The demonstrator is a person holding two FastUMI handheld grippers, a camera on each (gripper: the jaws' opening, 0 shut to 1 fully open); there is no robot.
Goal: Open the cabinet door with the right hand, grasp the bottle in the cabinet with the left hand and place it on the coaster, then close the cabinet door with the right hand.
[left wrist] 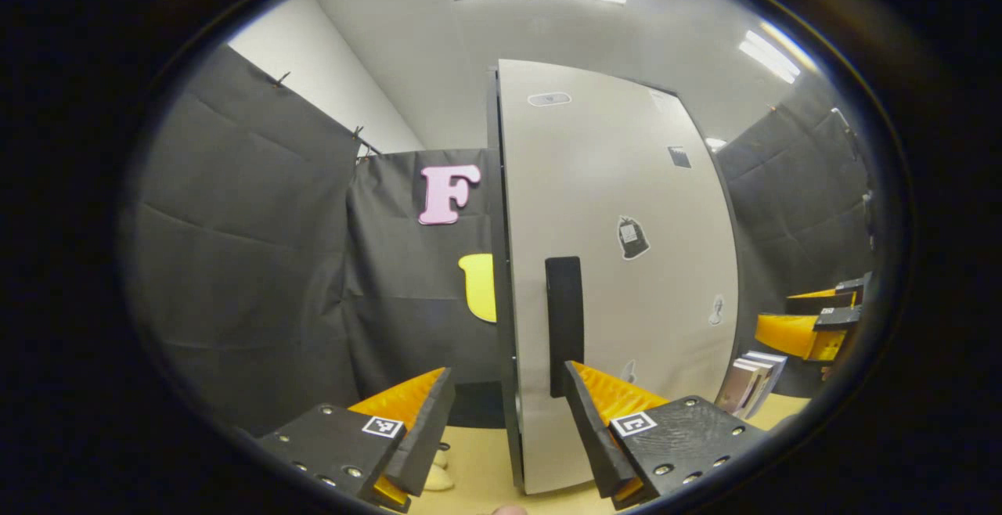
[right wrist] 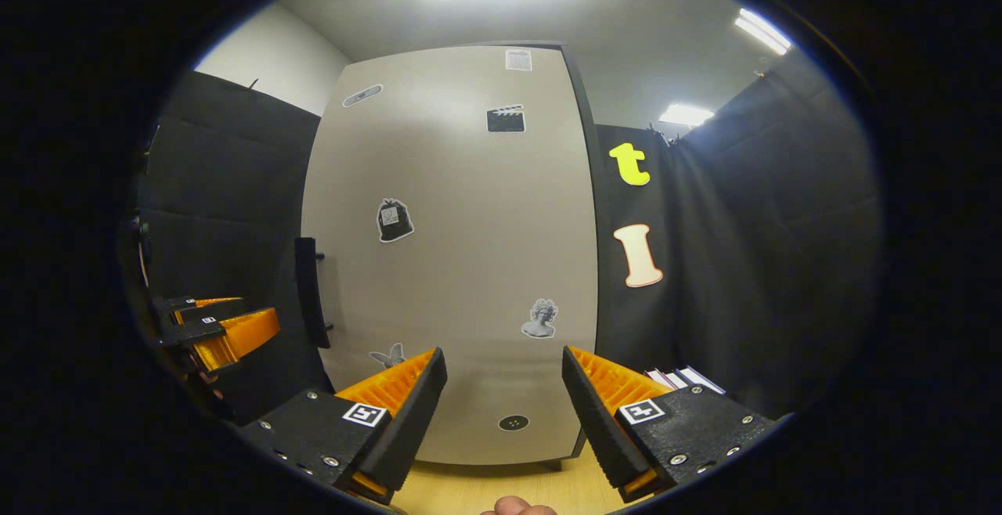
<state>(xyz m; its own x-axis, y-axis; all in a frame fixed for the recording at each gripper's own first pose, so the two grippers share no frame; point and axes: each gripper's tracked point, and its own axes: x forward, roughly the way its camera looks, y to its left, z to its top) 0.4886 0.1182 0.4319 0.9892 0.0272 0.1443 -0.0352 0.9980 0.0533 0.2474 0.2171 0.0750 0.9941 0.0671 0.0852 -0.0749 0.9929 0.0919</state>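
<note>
A tall grey cabinet [left wrist: 626, 186] with a sticker-covered door [right wrist: 454, 225] stands on the wooden table, and its door looks shut. The black vertical handle [left wrist: 564, 323] sits near the door's left edge; in the right gripper view the handle [right wrist: 309, 292] is left of centre. My left gripper [left wrist: 509, 374] is open, its fingers straddling the door's handle-side edge without touching it. My right gripper [right wrist: 502, 354] is open in front of the lower door, well right of the handle. The left gripper [right wrist: 223, 327] and right gripper [left wrist: 814, 323] each appear at the other view's side. The door hides the cabinet's inside.
A few books [left wrist: 751, 382] lean beside the cabinet; in the right gripper view the books [right wrist: 681, 378] are at the lower right. Small pale objects [left wrist: 438, 472] lie on the wooden table [left wrist: 485, 476] near my left gripper. Black cloth walls surround the booth.
</note>
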